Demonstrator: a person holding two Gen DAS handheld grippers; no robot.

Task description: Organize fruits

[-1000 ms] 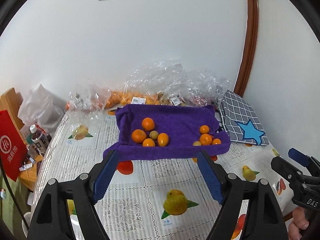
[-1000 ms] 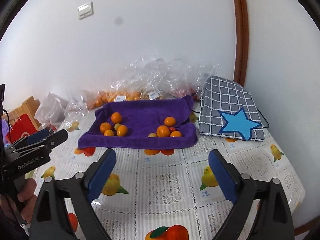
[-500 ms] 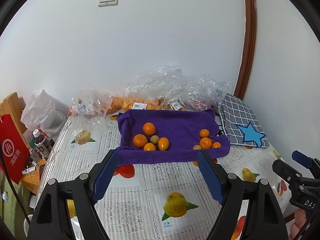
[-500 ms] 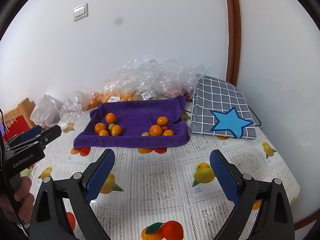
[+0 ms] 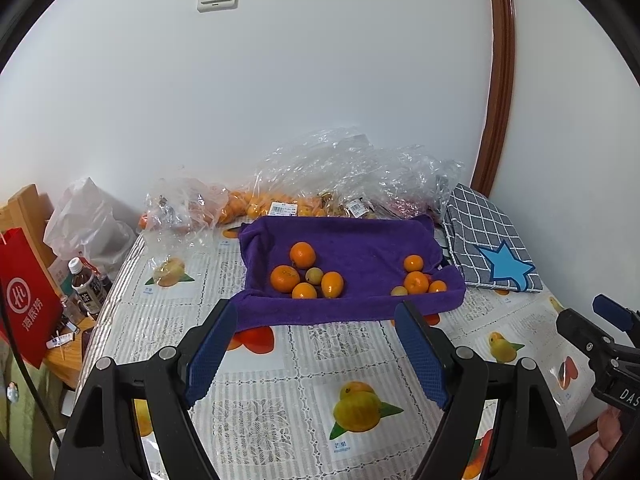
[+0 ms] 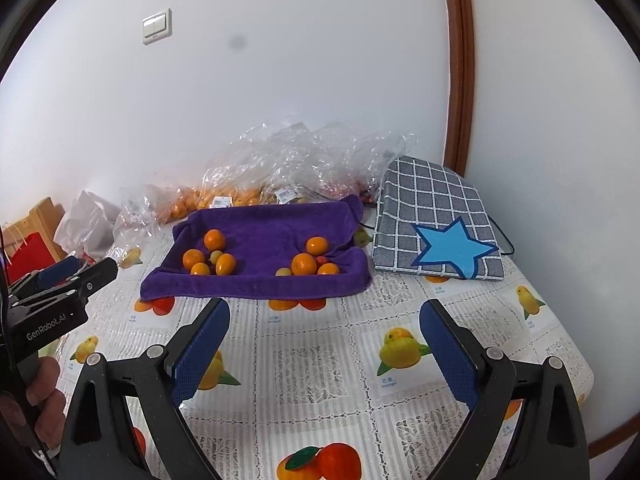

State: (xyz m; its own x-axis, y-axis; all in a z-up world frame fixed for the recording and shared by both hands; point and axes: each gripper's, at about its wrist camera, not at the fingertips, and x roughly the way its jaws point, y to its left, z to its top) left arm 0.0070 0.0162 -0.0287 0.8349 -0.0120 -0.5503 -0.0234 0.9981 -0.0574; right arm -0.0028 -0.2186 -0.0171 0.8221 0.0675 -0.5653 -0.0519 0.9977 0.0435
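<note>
A purple towel lies at the back of the table with its edges turned up. It holds two clusters of oranges, one on the left and one on the right, each with a small yellowish fruit among them. My left gripper is open over the tablecloth in front of the towel, holding nothing. My right gripper is open too, just as far short of the towel. Each gripper also shows at the edge of the other's view.
Crumpled clear plastic bags with more fruit lie against the wall behind the towel. A grey checked cushion with a blue star sits right of it. Left of the table stand a red paper bag and a bottle. The fruit-print tablecloth ends near the right.
</note>
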